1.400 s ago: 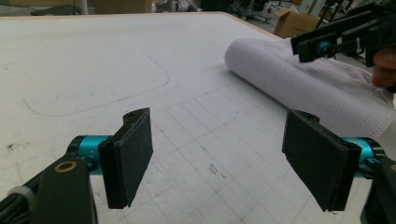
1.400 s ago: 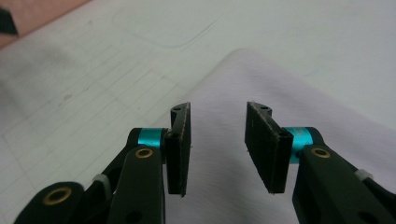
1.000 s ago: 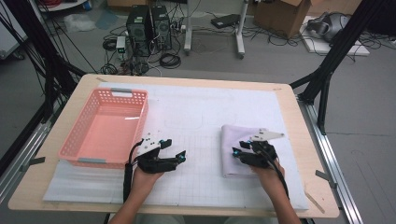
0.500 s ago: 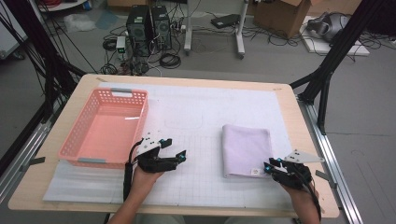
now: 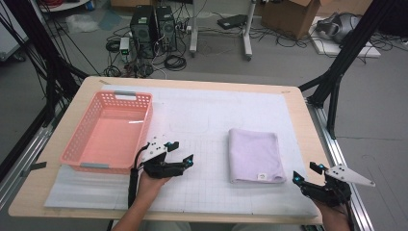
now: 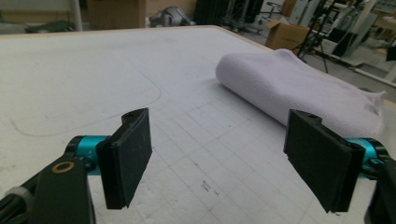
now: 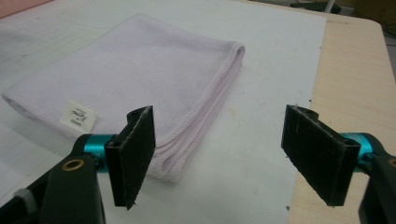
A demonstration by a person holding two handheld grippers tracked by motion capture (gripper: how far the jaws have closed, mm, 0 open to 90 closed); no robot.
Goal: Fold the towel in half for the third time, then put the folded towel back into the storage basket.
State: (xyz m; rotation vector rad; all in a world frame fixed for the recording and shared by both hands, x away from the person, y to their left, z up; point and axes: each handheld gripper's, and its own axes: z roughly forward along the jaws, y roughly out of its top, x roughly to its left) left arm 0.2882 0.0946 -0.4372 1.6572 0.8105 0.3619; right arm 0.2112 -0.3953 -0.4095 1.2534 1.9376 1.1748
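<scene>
A folded lavender towel [image 5: 254, 155] lies flat on the white grid mat, right of centre, with a small label at its near edge. My right gripper [image 5: 306, 172] hovers off the towel's near right corner, at the table's front right. In the right gripper view the gripper [image 7: 224, 154] is open with nothing between its jaws, which have just been opening, and the towel [image 7: 135, 70] lies ahead to the left. My left gripper [image 5: 183, 153] rests open on the mat left of the towel. In the left gripper view its jaws [image 6: 219, 158] are empty and the towel [image 6: 299, 88] lies beyond them.
An empty pink plastic basket [image 5: 79, 132] stands on the left of the mat, beside my left hand. The bare wooden table edge [image 7: 355, 70] runs just right of my right gripper. Computers, cables and boxes sit on the floor beyond the table.
My right gripper has left the towel, moved right toward the table's front right corner, and spread its jaws. The towel now lies flat by itself. The left gripper has kept still.
</scene>
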